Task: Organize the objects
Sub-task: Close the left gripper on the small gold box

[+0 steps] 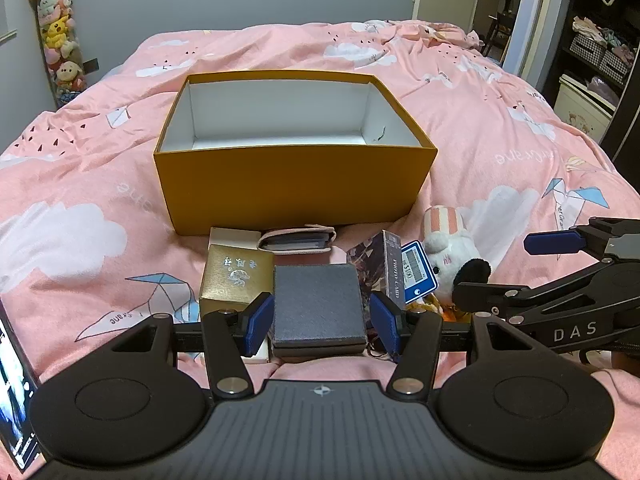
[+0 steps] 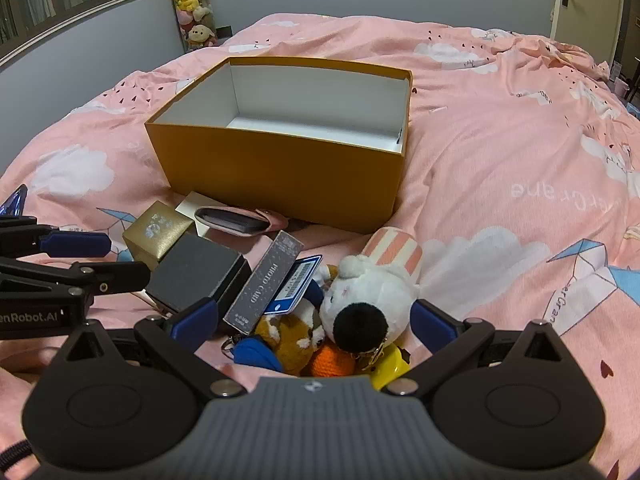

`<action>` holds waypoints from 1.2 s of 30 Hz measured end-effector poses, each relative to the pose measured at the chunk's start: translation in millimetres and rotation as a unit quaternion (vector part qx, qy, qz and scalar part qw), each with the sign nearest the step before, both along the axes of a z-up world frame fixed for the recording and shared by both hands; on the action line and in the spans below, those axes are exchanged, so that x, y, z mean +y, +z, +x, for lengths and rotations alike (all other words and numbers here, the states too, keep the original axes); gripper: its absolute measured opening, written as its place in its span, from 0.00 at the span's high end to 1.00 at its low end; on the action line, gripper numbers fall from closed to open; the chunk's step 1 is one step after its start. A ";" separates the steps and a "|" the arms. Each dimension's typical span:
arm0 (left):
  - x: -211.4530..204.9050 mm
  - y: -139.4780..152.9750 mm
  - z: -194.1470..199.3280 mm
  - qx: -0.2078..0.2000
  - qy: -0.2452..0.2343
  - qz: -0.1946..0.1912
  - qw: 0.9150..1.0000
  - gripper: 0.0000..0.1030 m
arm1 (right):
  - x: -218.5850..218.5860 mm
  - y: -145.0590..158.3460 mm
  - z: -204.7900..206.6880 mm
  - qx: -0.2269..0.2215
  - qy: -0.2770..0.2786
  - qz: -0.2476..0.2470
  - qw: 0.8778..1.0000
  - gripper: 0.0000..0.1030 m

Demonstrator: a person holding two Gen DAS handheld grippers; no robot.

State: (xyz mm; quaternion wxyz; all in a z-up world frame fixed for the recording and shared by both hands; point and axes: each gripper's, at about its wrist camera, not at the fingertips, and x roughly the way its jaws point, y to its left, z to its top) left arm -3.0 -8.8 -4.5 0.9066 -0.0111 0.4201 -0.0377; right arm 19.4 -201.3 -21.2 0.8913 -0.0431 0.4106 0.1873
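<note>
black "photo card" box (image 2: pixel 262 284), "das" on right gripper (image 1: pixel 520 268)

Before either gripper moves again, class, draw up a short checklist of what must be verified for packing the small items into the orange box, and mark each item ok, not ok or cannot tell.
1. Orange box open, inside bare where visible: ok.
2. Left gripper straddles the dark grey box, one finger on each side: ok.
3. Fingers closed firmly on the dark grey box: cannot tell; a small gap shows at the right pad.
4. Gold box clear of the left finger: not ok, it sits right beside it.
5. Right gripper open around the white plush: ok.
6. Plush free of the keychain toys beneath: cannot tell.
</note>
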 end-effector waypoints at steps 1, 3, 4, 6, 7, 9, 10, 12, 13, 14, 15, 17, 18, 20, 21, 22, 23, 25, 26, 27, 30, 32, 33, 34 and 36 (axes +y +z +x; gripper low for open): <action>0.0 -1.9 -0.7 0.000 0.000 0.000 1.000 0.36 | -0.2 1.4 0.2 0.000 0.000 0.000 1.000 0.01; -0.2 -3.2 -1.2 0.001 -0.001 0.000 1.000 0.36 | -0.2 1.2 0.2 0.000 0.000 0.000 1.000 0.01; -0.6 -5.6 -0.8 0.002 -0.001 0.000 1.000 0.36 | -0.2 1.2 0.5 0.001 0.000 0.000 1.000 0.01; -0.5 -5.8 -0.6 0.003 -0.001 0.000 1.000 0.36 | -0.2 1.5 0.8 0.002 -0.001 0.000 1.000 0.01; -0.6 -5.9 -0.5 0.004 -0.001 0.000 1.000 0.36 | -0.3 1.5 1.7 0.003 -0.001 0.000 1.000 0.01; -0.7 -5.9 0.0 0.006 -0.001 0.000 1.000 0.36 | -0.7 1.6 2.1 0.004 -0.001 0.000 1.000 0.01; -0.7 -5.4 0.8 0.007 -0.002 0.001 1.000 0.36 | -0.6 1.7 2.5 0.004 -0.001 0.000 1.000 0.01; -0.7 -5.0 0.8 0.008 -0.002 0.001 1.000 0.36 | -0.6 1.5 2.2 0.004 -0.001 0.000 1.000 0.01; -0.7 -5.1 0.9 0.008 -0.002 0.001 1.000 0.36 | -0.5 1.5 2.4 0.005 -0.001 0.000 1.000 0.01; -0.6 -5.1 1.0 0.008 -0.002 0.001 1.000 0.36 | -0.3 1.4 2.5 0.005 -0.001 0.000 1.000 0.01; -0.6 -4.6 1.5 0.009 -0.002 0.001 1.000 0.36 | -0.7 1.7 2.3 0.006 -0.001 0.000 1.000 0.01; -0.6 -4.2 1.9 0.010 -0.003 0.001 1.000 0.36 | -0.5 1.6 2.3 0.006 -0.001 0.000 1.000 0.01; -0.6 -4.2 1.8 0.010 -0.003 0.001 1.000 0.36 | -0.5 1.5 2.1 0.006 -0.001 0.000 1.000 0.01; 0.2 -4.0 2.4 0.012 -0.005 -0.001 1.000 0.36 | -0.4 1.6 2.4 0.006 -0.001 0.000 1.000 0.01; 1.3 -4.0 2.8 0.014 -0.007 -0.004 1.000 0.36 | -0.4 1.5 2.4 0.006 -0.001 0.000 1.000 0.01; 3.3 -3.8 3.3 0.016 -0.007 -0.008 1.000 0.36 | -0.3 1.2 2.3 0.007 0.000 -0.001 1.000 0.01; 6.2 -3.6 4.0 0.019 -0.005 -0.013 1.000 0.36 | 0.2 1.0 2.9 0.008 0.001 -0.001 1.000 0.01; 12.8 -1.8 6.3 0.024 -0.001 -0.018 1.000 0.36 | 1.0 0.9 4.8 0.011 0.004 -0.002 1.000 0.01; 17.4 -0.6 7.4 0.024 0.005 -0.019 1.000 0.36 | 1.7 1.0 6.0 0.013 0.006 -0.003 1.000 0.01; 21.3 0.6 8.7 0.025 0.011 -0.020 0.999 0.36 | 2.6 1.4 7.9 0.015 0.010 -0.004 1.000 0.01; 33.4 2.4 14.7 0.032 0.021 -0.017 0.999 0.36 | 6.6 5.2 14.8 0.018 0.025 -0.008 0.999 0.01; 40.4 0.2 20.8 0.040 0.023 -0.012 0.999 0.35 | 11.6 7.6 20.5 0.018 0.037 -0.014 0.999 0.01; 43.7 -1.7 24.5 0.046 0.026 -0.009 0.999 0.35 | 16.4 8.7 24.8 0.020 0.049 -0.019 0.998 0.01; 47.1 -4.4 28.3 0.052 0.030 -0.007 0.998 0.34 | 20.6 9.6 27.7 0.021 0.059 -0.023 0.998 0.01; 52.7 -9.9 35.8 0.062 0.034 -0.008 0.997 0.31 | 31.2 11.2 33.9 0.020 0.082 -0.033 0.996 0.02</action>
